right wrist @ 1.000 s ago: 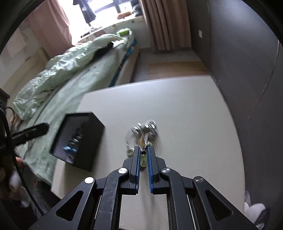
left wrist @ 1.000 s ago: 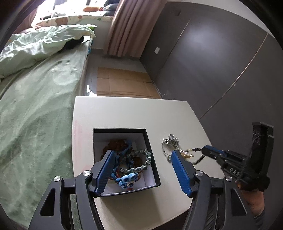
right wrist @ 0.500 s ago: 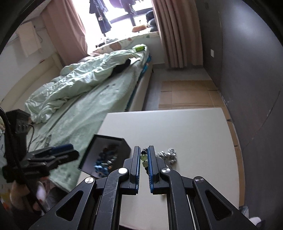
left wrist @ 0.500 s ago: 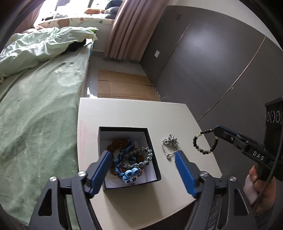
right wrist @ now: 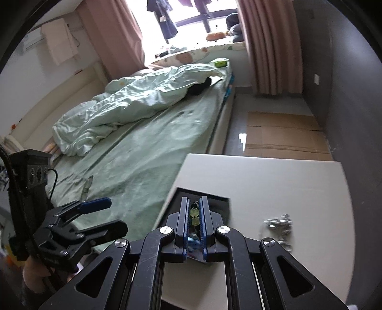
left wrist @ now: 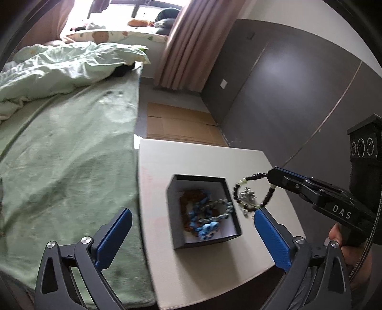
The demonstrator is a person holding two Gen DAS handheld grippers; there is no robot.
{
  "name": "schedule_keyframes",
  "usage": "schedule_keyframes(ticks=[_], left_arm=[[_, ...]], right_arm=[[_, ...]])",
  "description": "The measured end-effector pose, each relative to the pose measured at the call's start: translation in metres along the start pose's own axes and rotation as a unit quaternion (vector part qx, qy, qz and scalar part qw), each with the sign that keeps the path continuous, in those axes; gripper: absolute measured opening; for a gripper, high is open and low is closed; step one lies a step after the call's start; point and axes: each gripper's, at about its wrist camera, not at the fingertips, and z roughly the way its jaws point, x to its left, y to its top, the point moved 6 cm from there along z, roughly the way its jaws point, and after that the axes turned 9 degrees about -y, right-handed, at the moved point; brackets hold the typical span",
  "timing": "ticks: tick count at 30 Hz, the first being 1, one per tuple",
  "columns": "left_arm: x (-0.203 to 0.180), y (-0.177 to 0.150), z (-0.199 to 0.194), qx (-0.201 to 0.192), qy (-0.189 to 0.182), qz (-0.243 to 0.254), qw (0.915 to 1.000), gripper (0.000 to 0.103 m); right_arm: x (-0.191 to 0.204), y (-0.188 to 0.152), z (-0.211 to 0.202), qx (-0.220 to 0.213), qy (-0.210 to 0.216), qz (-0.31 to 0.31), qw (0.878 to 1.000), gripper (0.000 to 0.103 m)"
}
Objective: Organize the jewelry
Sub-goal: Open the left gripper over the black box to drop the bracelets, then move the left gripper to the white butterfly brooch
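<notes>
Pale cream rectangular table beside the bed carries an open black square jewellery box and, just beside it, a loose silver trinket cluster.

Daylight floods from the blown-out window (fisheye edges bend and darken), with slight motion blur.

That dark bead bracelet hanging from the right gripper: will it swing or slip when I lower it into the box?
Probably floppy: the bead bracelet droops in a loose loop from the right gripper, so expect swinging. It looks light. Only a few beads sit between the shut pads, so it might slip. Lower it slowly over the black box.
</notes>
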Motion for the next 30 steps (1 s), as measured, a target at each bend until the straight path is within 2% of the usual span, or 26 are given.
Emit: schedule_keyframes(ticks=[3,6,8,29,30], left_arm=[[0.007,0.002,-0.009,-0.006,0.005,-0.004,1.0000,0.102],[0.007,0.003,-0.013,-0.009,0.006,-0.003,0.9999,0.102],[0.004,0.003,-0.012,-0.008,0.004,0.001,1.0000,0.102],[-0.092,-0.001,0.052,0.021,-0.041,0.075,0.9961,0.102],[-0.098,-0.002,0.055,0.025,-0.045,0.080,0.9955,0.102]], right_arm=[[0.009,0.003,0.007,0.006,0.001,0.008,1.000,0.011],[0.006,0.002,0.014,0.023,0.007,0.028,0.999,0.055],[0.001,0.001,0.010,0.010,-0.004,0.031,0.999,0.056],[-0.127,-0.067,-0.031,0.021,-0.036,0.133,0.990,0.056],[-0.132,-0.070,-0.031,0.023,-0.036,0.137,0.990,0.058]])
